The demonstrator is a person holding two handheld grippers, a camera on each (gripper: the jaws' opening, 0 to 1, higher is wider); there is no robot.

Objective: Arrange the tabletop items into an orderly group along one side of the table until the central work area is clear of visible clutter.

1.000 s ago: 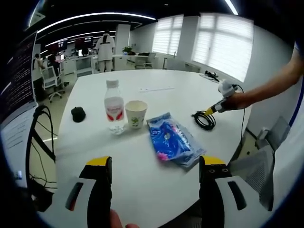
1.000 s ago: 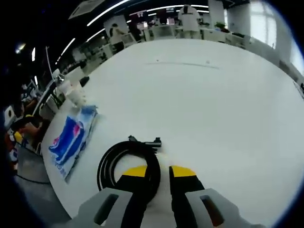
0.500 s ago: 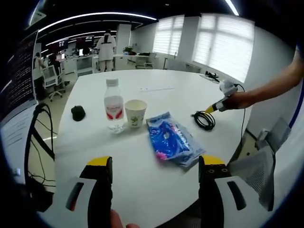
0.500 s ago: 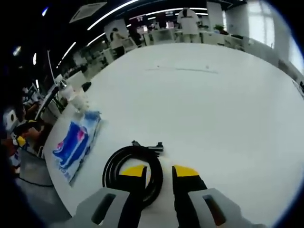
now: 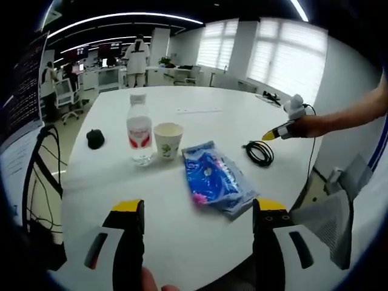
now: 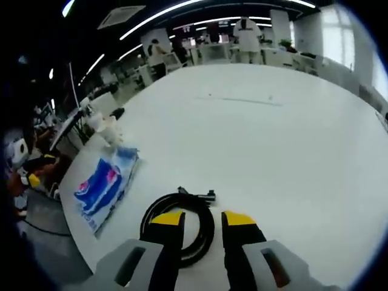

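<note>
on the white table (image 5: 200,242): a row of things across the near half
bottle (image 5: 139,137): upright, clear, red label, just left of the cup
cup (image 5: 168,140): paper, upright, between bottle and blue bag
blue bag (image 5: 215,185): lying flat, right of the cup
black mouse (image 5: 94,139): left of the bottle, apart from it
cable (image 6: 179,226): black coil, flat near the table's edge, right of the bag
left gripper (image 5: 197,209): jaws wide apart, holding nothing, low over the near edge
right gripper (image 6: 201,217): jaws narrow, above the cable's coil; grip cannot be told
</note>
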